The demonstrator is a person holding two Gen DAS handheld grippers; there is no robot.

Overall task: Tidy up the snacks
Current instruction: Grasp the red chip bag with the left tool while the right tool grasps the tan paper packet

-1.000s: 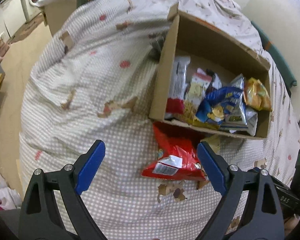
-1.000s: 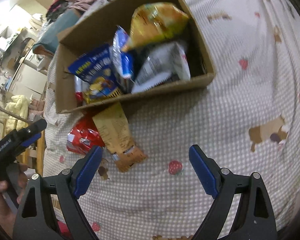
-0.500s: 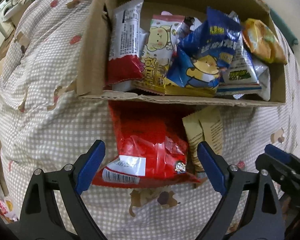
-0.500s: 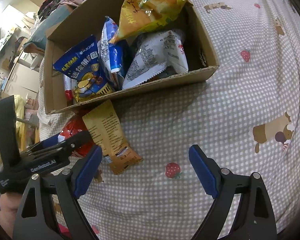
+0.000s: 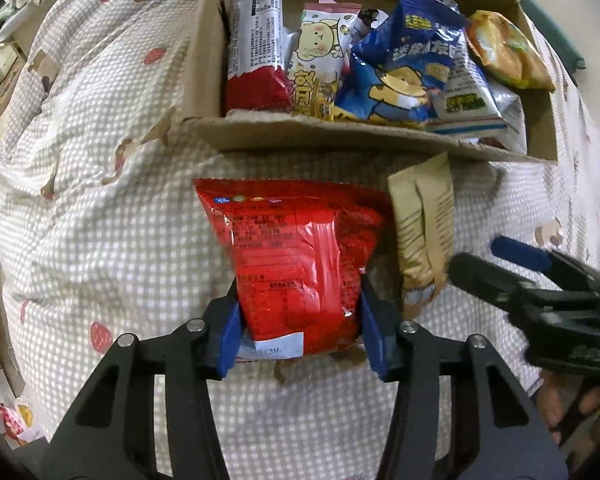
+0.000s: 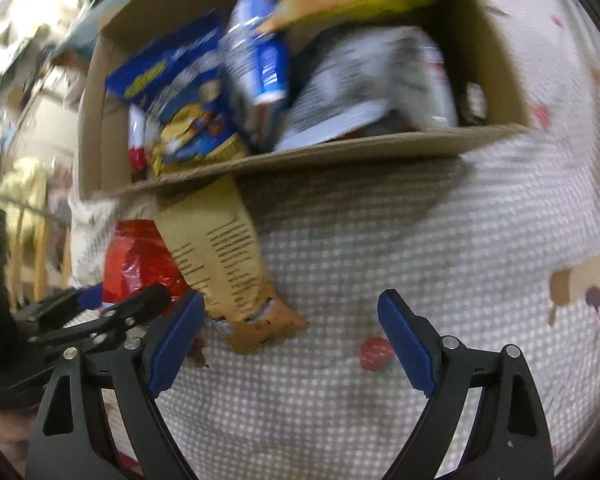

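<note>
Between the blue-padded fingers of the left gripper [image 5: 300,332] sits the lower end of a shiny red foil snack bag [image 5: 300,264], pinched from both sides so the film bulges between the pads. That bag lies on a bed covered in a white-and-grey checked quilt [image 5: 100,240], its top edge pointing toward 12 o'clock at the near wall of an open brown cardboard box [image 5: 340,136]. Inside the box stand several packets, among them a blue crinkly chip bag [image 5: 404,76] and a yellow-orange puffed bag [image 5: 504,52] at about 2 o'clock. Just beside the red bag, at 3 o'clock from it, lies a flat tan paper-look sachet [image 5: 424,232], its upper end tucked against the box wall.

The right gripper [image 6: 292,344] has its fingers spread wide and empty, with the tan sachet's lower end near its left pad; this view is motion-blurred.

Judging from this, the red bag is about to be lifted into the box. The grip is low on an air-filled pouch, so the slick foil could slide out between the pads, or the bag could flop forward and catch on the box rim. The box looks crowded, so pushing it in may tip the standing packets. The two grippers are also close together and could knock each other.
</note>
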